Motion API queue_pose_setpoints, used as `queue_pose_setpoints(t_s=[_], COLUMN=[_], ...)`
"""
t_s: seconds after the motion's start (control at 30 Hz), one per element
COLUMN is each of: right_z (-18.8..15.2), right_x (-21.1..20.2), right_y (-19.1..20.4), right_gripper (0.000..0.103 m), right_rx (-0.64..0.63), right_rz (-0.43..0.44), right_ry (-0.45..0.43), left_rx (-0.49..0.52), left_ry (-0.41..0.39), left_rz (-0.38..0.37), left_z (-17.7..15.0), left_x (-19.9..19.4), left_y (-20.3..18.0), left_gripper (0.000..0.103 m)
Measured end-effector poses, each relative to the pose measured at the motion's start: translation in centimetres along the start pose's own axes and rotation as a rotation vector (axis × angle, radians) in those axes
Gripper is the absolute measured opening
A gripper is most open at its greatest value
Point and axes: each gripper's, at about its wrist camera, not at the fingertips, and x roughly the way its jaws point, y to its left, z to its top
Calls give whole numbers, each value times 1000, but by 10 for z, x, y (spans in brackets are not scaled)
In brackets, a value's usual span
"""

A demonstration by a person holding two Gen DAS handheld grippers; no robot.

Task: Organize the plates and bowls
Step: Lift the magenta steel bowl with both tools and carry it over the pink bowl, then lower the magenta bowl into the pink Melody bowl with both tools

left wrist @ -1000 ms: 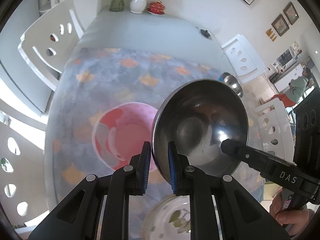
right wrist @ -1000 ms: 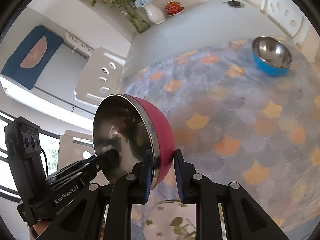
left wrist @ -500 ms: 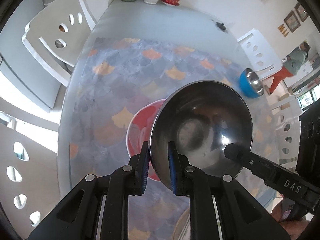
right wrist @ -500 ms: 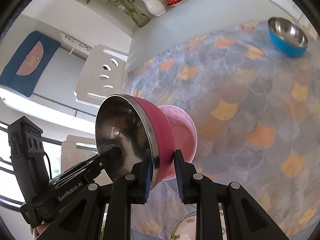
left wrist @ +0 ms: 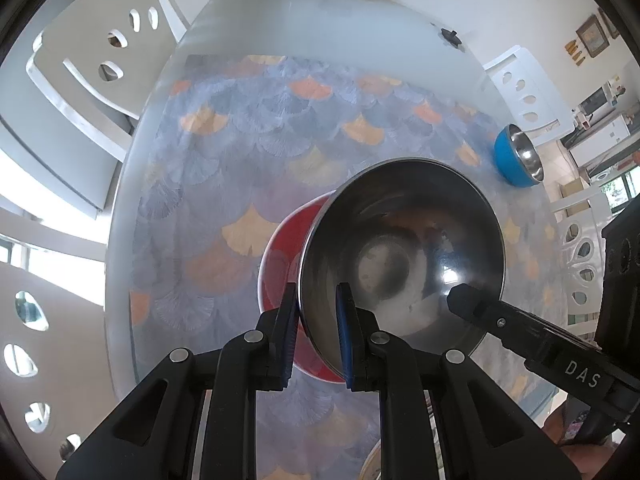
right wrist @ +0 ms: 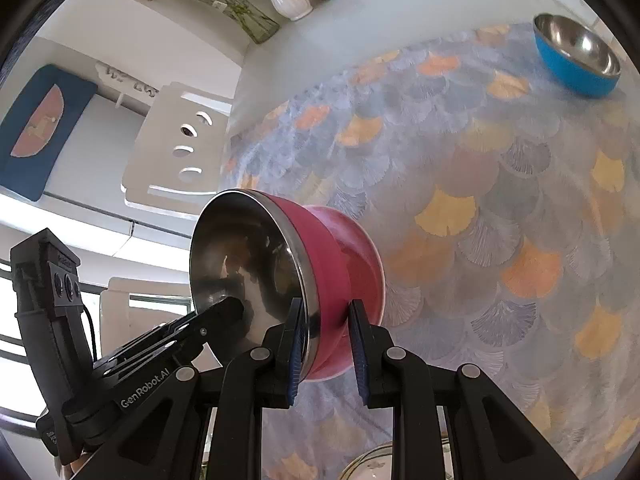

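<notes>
Both grippers are pinching the rim of one steel-lined pink bowl (right wrist: 320,276), each with its jaws nearly closed on the thin wall. The left gripper (left wrist: 316,336) is clamping the bowl's left edge, one pad inside on the steel and one outside; the right gripper (right wrist: 326,344) is doing the same on the opposite edge, and its black finger is showing inside the bowl in the left wrist view. The bowl is hanging tilted above the patterned tablecloth (right wrist: 500,184), its mouth turned toward the cameras.

What matters for the coming move is the second pink bowl (left wrist: 280,264) — it is sitting on the cloth directly beneath and just beyond the held one, peeking out on its left side in the left wrist view. I cannot tell whether the two are touching yet. Nesting looks like the aim, so the held bowl is needing to level out and settle straight down, both hands sharing the work equally.

A blue bowl (right wrist: 576,56) is waiting well apart at the far right, and a floral plate (right wrist: 372,464) is lying at the near edge.
</notes>
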Motion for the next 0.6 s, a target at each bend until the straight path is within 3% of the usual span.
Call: queue_pose_setpoints(t_s=[0.6], right_z=[-1], right_x=[11], right_y=[-12], right_gripper=[21], right_rx=[35], right_rz=[-10], right_ry=[29], left_rx=[1], left_ry=[-5], left_rz=[-4], left_z=[-2], left_x=[4], left_y=[-3], left_gripper=[14])
